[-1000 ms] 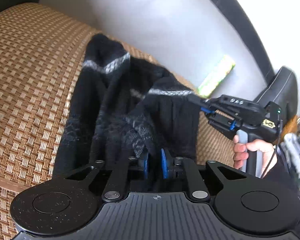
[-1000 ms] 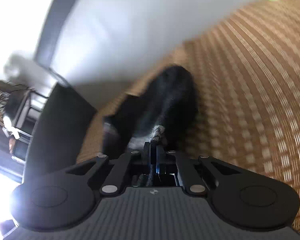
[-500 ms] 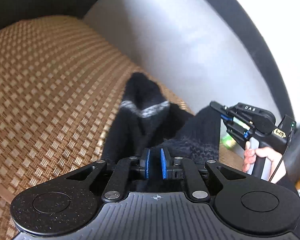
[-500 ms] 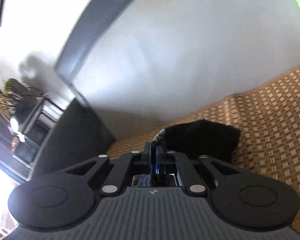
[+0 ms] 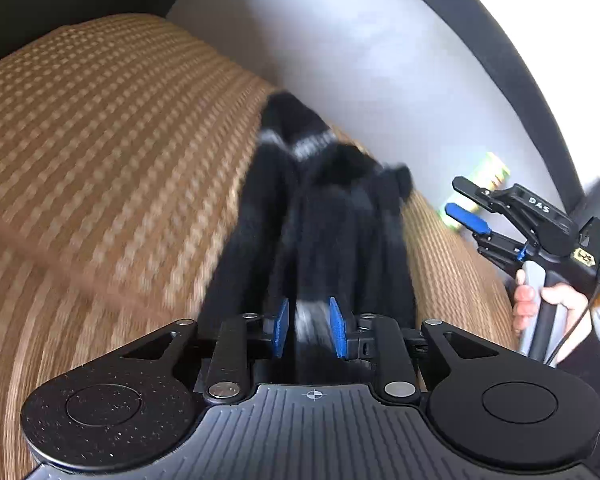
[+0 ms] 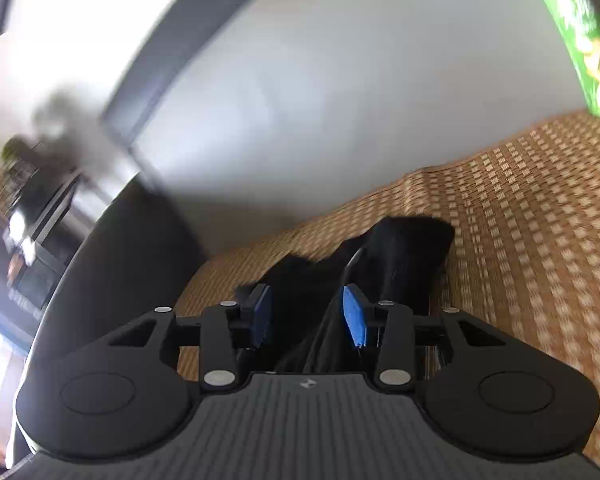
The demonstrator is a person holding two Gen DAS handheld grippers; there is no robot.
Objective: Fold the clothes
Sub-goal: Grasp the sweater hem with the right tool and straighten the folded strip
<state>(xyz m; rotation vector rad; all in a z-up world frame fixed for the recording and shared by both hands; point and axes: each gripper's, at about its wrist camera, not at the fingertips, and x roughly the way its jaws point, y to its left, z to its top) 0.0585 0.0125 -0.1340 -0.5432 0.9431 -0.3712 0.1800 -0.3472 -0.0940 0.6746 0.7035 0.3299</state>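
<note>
A black knitted garment [image 5: 320, 220] with pale grey bands lies bunched in long folds on a woven straw-coloured mat [image 5: 100, 168], its far end reaching almost to the grey wall [image 5: 360, 60] at the back. The mat covers whatever surface lies beneath; I cannot tell what that is.

The left claw [image 5: 305, 327] sits low over the near end of the garment with its blue pads [image 5: 281, 326] parted, dark knit and a grey streak showing in the gap between them. Nothing is pinched there.

The right claw [image 5: 462, 202] hangs off to the right of the garment, apart from it, its two fingers spread wide with one blue pad showing. A hand [image 5: 540, 302] wraps its grey handle at the right edge of the view. In that claw's own camera, the right claw [image 6: 306, 314] also stands spread, with the black cloth [image 6: 396, 256] lying on the mat beyond and below the gap, not clamped.

A green snack packet [image 5: 480, 188] leans against the wall at the far right, behind the right claw. A dark curved chair back [image 6: 112, 264] rises at the left of the right claw's view.
</note>
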